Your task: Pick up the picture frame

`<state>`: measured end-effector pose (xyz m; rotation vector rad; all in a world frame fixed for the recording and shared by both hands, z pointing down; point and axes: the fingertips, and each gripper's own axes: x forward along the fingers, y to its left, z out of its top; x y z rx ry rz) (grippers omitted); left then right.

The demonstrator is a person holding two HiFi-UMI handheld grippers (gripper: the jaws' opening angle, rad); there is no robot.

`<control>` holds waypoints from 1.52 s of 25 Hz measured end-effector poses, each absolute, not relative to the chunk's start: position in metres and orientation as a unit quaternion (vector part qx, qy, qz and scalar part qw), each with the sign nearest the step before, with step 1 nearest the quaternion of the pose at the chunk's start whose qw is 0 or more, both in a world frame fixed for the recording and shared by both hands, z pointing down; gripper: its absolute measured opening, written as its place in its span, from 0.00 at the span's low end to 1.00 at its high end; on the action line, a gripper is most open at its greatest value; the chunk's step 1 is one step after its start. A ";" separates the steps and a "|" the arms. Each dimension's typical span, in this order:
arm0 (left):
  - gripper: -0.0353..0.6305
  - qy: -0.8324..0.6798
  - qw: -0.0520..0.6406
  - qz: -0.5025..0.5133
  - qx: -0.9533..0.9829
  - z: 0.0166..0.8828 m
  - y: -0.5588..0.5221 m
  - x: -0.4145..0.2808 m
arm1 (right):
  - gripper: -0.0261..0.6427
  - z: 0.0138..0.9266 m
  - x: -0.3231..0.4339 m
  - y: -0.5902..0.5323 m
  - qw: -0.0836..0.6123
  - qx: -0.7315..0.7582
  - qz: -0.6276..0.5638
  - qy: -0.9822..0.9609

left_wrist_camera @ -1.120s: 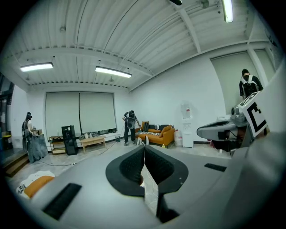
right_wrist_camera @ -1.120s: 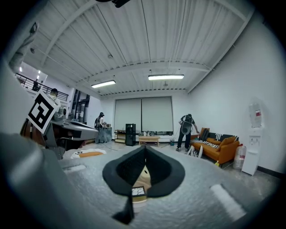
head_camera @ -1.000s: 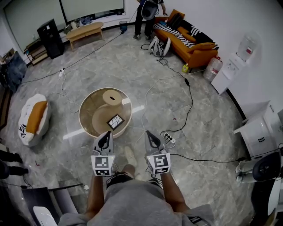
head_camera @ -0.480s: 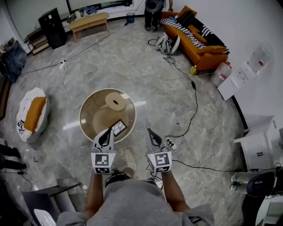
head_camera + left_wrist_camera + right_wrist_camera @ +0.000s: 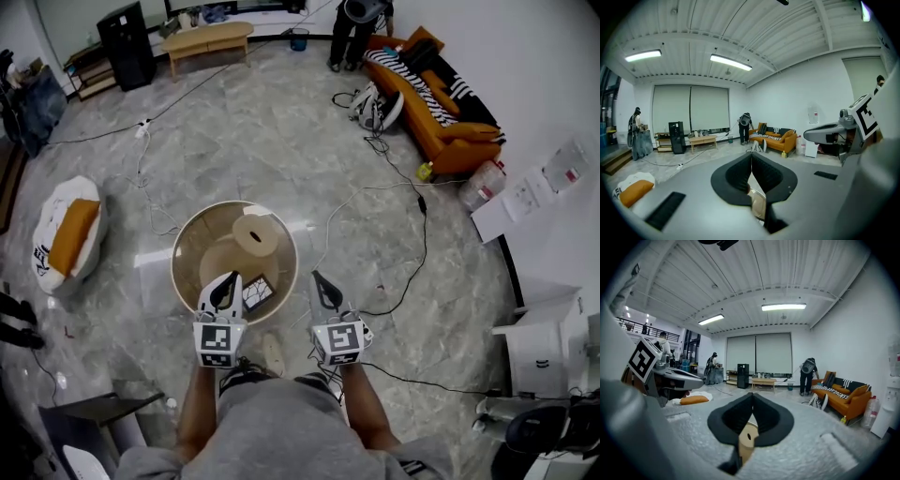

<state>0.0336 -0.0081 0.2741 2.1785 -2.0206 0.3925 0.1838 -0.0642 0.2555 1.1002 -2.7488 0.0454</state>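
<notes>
Head view shows us both grippers clenched and empty: left gripper (image 5: 232, 277), right gripper (image 5: 316, 277). The picture frame (image 5: 257, 292) lies on the round counter (image 5: 190, 244), just beside our left gripper.

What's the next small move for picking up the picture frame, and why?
Probably open the left claw and ease it toward the picture frame. Both claws look shut and empty; the frame sits at the near edge of the round table, just right of the left claw, while the right claw is off past the rim.
</notes>
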 end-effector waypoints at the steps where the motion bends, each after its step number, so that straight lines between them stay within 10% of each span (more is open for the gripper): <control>1: 0.08 -0.676 0.074 0.130 0.721 0.276 -0.013 0.027 | 0.04 0.256 0.177 -0.069 0.090 0.365 0.015 -0.927; 38: 0.08 -0.807 0.187 0.118 0.548 0.368 -0.002 -0.073 | 0.04 0.357 0.014 -0.113 0.190 0.117 0.031 -0.974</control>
